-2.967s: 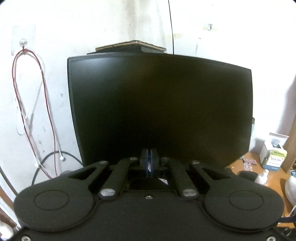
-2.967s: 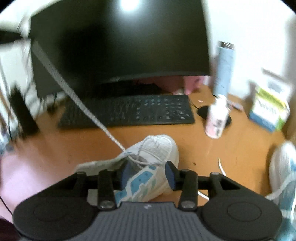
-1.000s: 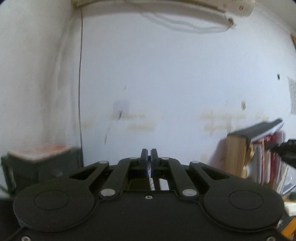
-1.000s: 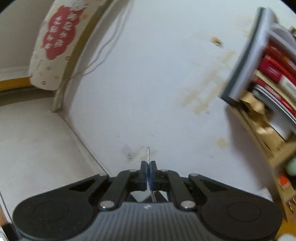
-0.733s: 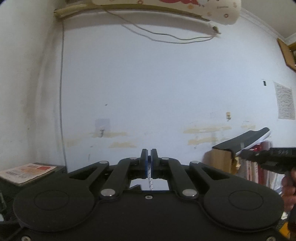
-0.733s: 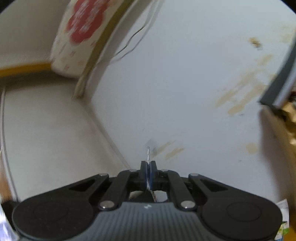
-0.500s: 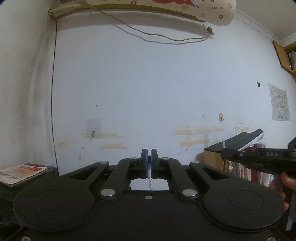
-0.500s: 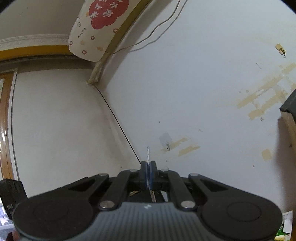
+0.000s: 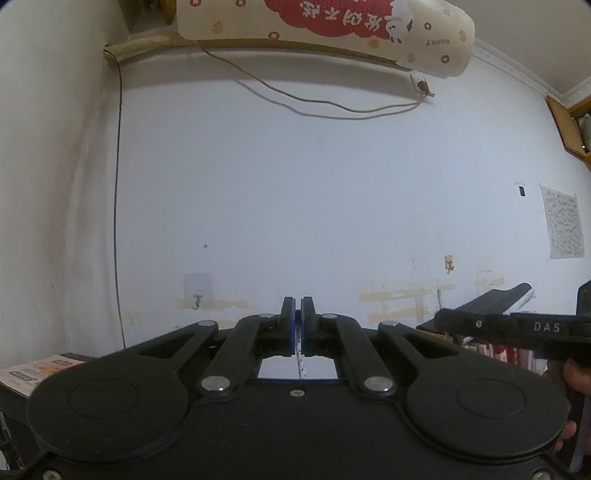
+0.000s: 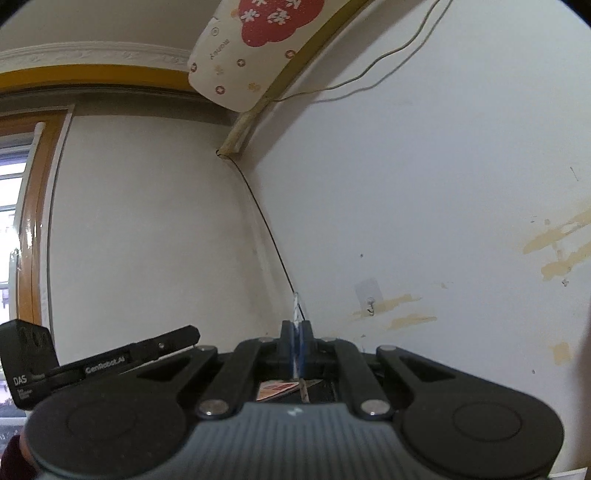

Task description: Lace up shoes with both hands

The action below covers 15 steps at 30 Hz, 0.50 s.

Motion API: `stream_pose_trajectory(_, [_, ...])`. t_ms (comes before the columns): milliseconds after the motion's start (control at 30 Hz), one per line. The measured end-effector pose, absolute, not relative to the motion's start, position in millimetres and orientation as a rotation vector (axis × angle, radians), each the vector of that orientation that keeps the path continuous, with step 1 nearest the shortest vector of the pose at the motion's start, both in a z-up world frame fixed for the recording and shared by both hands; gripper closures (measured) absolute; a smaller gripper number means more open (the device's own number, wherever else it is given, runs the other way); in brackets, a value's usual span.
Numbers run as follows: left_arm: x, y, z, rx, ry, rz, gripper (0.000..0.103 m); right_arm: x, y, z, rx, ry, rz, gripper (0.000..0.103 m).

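Note:
Both grippers point up at the wall, and no shoe is in view. My left gripper (image 9: 298, 314) is shut on a white shoelace with dark flecks (image 9: 300, 363) that runs down behind the fingertips. My right gripper (image 10: 296, 328) is shut on the other shoelace end (image 10: 295, 306), whose clear tip pokes up past the fingers. The right gripper's body (image 9: 517, 326) shows at the right edge of the left wrist view, held by a hand (image 9: 576, 376). In the right wrist view the left gripper's body (image 10: 92, 363) shows low on the left.
A white wall fills both views, with an air conditioner under a red-and-cream cover (image 9: 325, 26) near the ceiling. A thin black cable (image 9: 116, 206) runs down the corner. Books on a shelf (image 9: 495, 350) sit low right. A window frame (image 10: 33, 221) stands at the left.
Both grippers have swung up from the desk, shoe and monitor to face the high wall, each shut on a lace end. Over the last second they tilted higher and the air conditioner came into view.

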State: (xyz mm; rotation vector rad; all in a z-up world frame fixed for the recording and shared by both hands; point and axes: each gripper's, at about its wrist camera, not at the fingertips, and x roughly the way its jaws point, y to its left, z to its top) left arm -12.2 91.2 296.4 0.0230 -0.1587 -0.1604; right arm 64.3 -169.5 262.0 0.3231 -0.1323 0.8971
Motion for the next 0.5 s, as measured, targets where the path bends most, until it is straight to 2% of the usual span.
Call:
stream_pose_trajectory(100, [-12.1,93.2,280.2,0.066,-0.117,-0.126,0.103,65.8,-172.0,253.3,0.308,-0.108,0.886,0.100])
stream_pose_trajectory(300, [-22.2,125.7,209.3,0.202,0.020,0.149,0.103,66.7,-217.7,196.1,0.259,-0.009,0.747,0.100])
stream_pose_trajectory(500, [-2.8,150.9,144.8,0.161,0.255,0.166,0.103,76.7,-242.7,148.5,0.178,0.129,0.675,0.100])
